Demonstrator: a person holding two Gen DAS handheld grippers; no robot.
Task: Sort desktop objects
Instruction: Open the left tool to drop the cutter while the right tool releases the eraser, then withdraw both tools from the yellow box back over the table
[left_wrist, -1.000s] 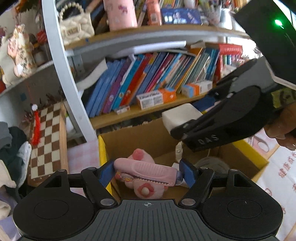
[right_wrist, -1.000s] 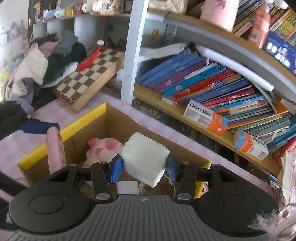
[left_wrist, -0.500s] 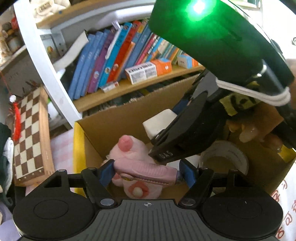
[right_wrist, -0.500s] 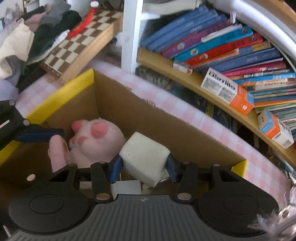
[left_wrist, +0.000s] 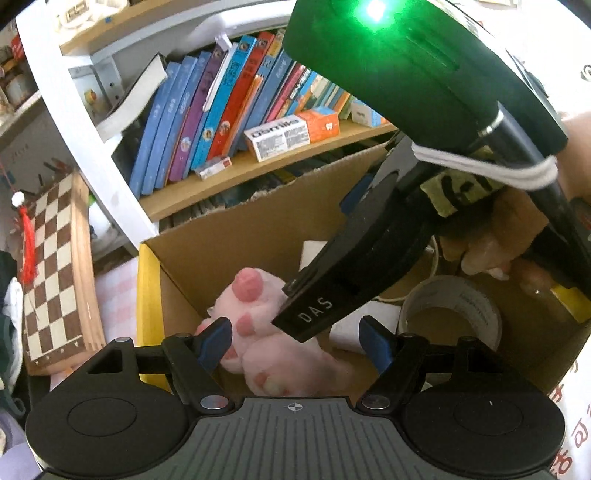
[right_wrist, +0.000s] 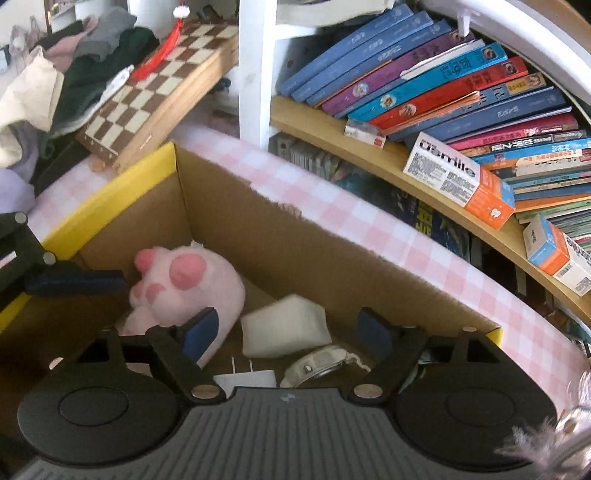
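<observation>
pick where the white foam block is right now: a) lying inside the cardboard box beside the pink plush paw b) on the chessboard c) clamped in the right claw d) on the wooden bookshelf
a: in the right wrist view the white foam block lies on the floor of the brown cardboard box, next to the pink plush paw, while the right claw stands open above it with both pads clear of the block.

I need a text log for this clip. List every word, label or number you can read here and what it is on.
"DAS": white letters on the right hand-held gripper, seen from the left wrist view.
Brand name on the white and orange box on the shelf: large but warped, not surely readable.
Book spines: Chinese titles, too small to read.
Tape roll: print too blurred.
</observation>
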